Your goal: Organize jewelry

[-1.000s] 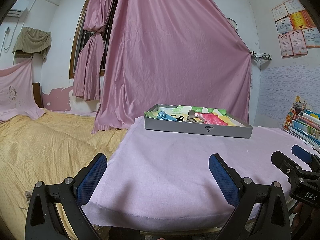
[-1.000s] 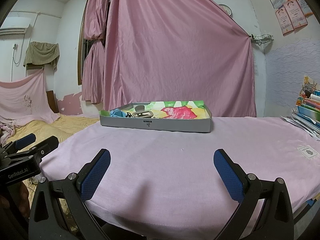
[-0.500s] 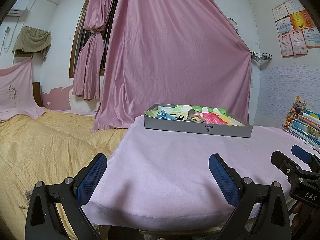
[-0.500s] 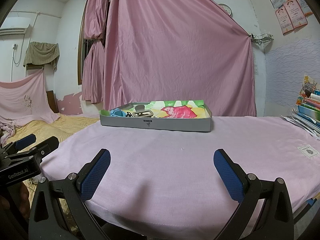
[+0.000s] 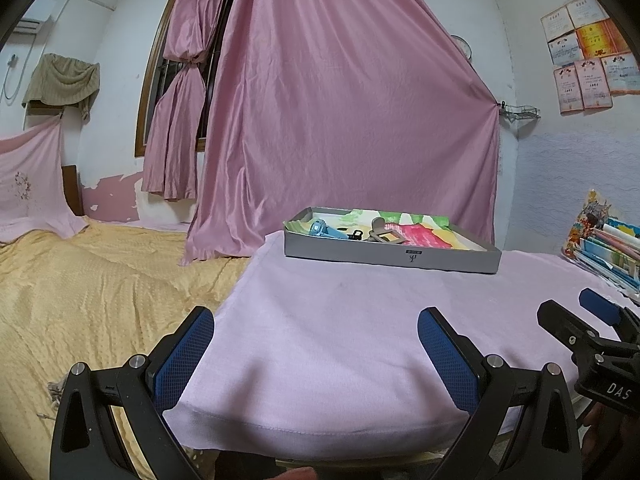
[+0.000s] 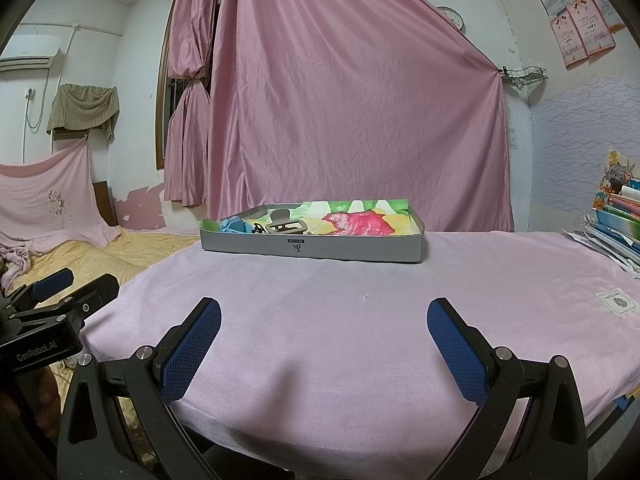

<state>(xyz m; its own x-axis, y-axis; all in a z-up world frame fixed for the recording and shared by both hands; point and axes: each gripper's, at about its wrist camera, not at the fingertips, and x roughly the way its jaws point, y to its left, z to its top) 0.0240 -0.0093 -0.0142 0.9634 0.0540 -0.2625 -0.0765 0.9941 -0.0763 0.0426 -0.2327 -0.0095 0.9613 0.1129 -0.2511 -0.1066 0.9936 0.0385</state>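
Nothing much has shifted since the earlier frames: both tongs hover at the near edge of the counter as before, and the grey tray sits where it was. The left tongs (image 5: 316, 352) gape wide, their blue, cross-hatched rubber pads set on black angular arms, with nothing between them. The right tongs (image 6: 324, 344) stand equally wide and empty over the same soft pink cloth (image 6: 360, 320), whose hem folds over the rounded front edge.

The tray (image 6: 352, 250) is a shallow rectangular grey box of card or thin metal, lined with crinkled paper painted in red, yellow and green. At its left end lie a light blue plastic piece (image 5: 324, 229), a small black item (image 5: 355, 234) and a beige, hard-looking claw clip (image 6: 285, 224) with a rectangular frame. All lie well beyond both tongs, toward the far side of the counter, before a glossy pink curtain (image 5: 352, 120). Stacked books (image 5: 612, 248) rest at the right.
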